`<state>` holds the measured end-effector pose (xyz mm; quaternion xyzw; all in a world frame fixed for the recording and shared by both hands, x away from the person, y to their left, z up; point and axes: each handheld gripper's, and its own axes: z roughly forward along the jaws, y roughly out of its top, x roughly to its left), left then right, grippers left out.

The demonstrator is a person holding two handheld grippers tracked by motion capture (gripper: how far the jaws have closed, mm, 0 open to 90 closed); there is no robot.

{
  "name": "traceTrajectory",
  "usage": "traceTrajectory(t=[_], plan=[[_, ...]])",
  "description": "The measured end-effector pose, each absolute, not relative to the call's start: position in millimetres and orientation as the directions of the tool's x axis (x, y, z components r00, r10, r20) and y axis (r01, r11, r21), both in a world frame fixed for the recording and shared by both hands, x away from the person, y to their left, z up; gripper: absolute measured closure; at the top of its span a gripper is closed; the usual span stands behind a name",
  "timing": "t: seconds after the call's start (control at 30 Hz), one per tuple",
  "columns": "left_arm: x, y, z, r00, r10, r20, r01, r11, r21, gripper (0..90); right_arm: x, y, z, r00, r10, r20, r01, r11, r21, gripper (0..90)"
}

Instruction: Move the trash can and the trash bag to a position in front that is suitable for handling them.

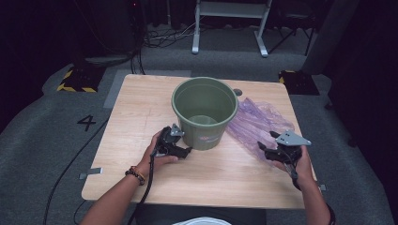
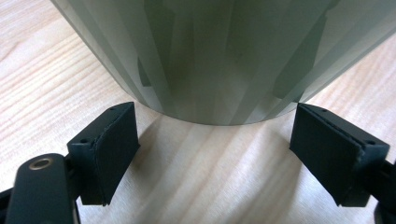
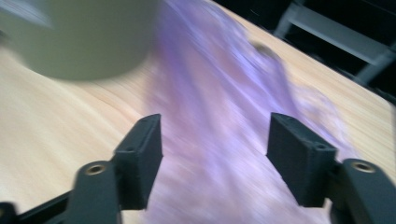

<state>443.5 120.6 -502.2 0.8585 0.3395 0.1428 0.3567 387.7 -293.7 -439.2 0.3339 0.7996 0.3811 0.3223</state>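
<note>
A green bucket (image 1: 204, 112) stood upright near the middle of the wooden table (image 1: 141, 108), with a purple plastic bag (image 1: 253, 123) lying flat just beside it, touching its right side. My left claw (image 1: 184, 151) sat low at the bucket's near side, jaws wide, one on each side of its base; in the left gripper view the bucket's wall (image 2: 224, 56) showed between them, the pads not pressing on it. My right claw (image 1: 266, 146) hovered over the bag's near end, jaws apart and gripping nothing, the bag (image 3: 224, 130) blurred beneath them.

L claw (image 1: 187, 151) jaws apart, R claw (image 1: 266, 142) jaws apart
</note>
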Motion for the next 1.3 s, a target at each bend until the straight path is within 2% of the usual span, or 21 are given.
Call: traceTrajectory(t=[0.03,0.07,0.1,0.17,0.2,0.23,0.37,0.47,0.57,0.67,0.83,0.9,0.93,0.97,1.03,1.13,1.3], plan=[[444,121,-502,0.729,0.685,0.003,0.481,-0.515,0.709,15.0,388,-294,-439,-0.569,0.78,-0.261,0.288,0.486,0.825,39.6],[443,122,-502,0.729,0.685,0.002,0.481,-0.514,0.71,15.2,395,-311,-447,-0.553,0.81,-0.198,0.346,0.439,0.829,49.8],[442,123,-502,0.726,0.687,0.003,0.482,-0.512,0.711,15.2,399,-316,-452,-0.553,0.812,-0.185,0.368,0.438,0.82,58.2],[442,124,-502,0.729,0.685,0.006,0.481,-0.517,0.708,15.2,404,-322,-463,-0.568,0.809,-0.15,0.411,0.437,0.8,65.3],[440,126,-503,0.732,0.682,-0.005,0.483,-0.514,0.709,15.2,404,-322,-463,-0.568,0.809,-0.15,0.411,0.437,0.8,65.3],[436,131,-503,0.746,0.665,-0.007,0.472,-0.522,0.71,15.2,409,-323,-477,-0.584,0.802,-0.123,0.453,0.448,0.771,69.3],[427,140,-503,0.762,0.648,-0.009,0.46,-0.531,0.711,15.2,412,-320,-488,-0.616,0.781,-0.1,0.483,0.475,0.736,69.8],[416,151,-503,0.775,0.632,-0.007,0.448,-0.542,0.711,15.2,412,-318,-495,-0.64,0.768,-0.033,0.51,0.455,0.73,69.2],[410,158,-503,0.781,0.624,-0.008,0.444,-0.546,0.71,15.1,409,-317,-495,-0.649,0.761,-0.017,0.511,0.453,0.73,68.4],[401,169,-503,0.775,0.633,-0.005,0.447,-0.541,0.713,15.1,400,-301,-496,-0.671,0.742,0.0,0.507,0.458,0.73,61.6],[397,173,-503,0.77,0.638,-0.009,0.453,-0.537,0.711,15.1,387,-271,-494,-0.719,0.695,-0.005,0.486,0.508,0.712,55.2],[397,173,-503,0.77,0.638,-0.007,0.452,-0.538,0.711,15.1,382,-256,-493,-0.742,0.67,-0.004,0.473,0.529,0.705,52.1],[397,173,-503,0.77,0.638,-0.007,0.452,-0.538,0.711,15.1,377,-240,-493,-0.77,0.638,-0.003,0.455,0.553,0.698,45.9],[397,173,-503,0.77,0.638,-0.007,0.452,-0.538,0.711,15.1,377,-240,-493,-0.77,0.638,-0.003,0.455,0.553,0.698,45.9],[397,173,-503,0.77,0.638,-0.007,0.452,-0.538,0.711,15.1,370,-220,-492,-0.806,0.592,-0.013,0.422,0.591,0.688,39.0],[397,173,-503,0.77,0.638,-0.007,0.452,-0.538,0.712,15.1,359,-205,-485,-0.837,0.546,-0.023,0.373,0.602,0.706,34.3],[397,173,-503,0.77,0.638,-0.007,0.452,-0.538,0.712,15.1,348,-208,-464,-0.838,0.544,-0.054,0.316,0.563,0.764,34.1]])
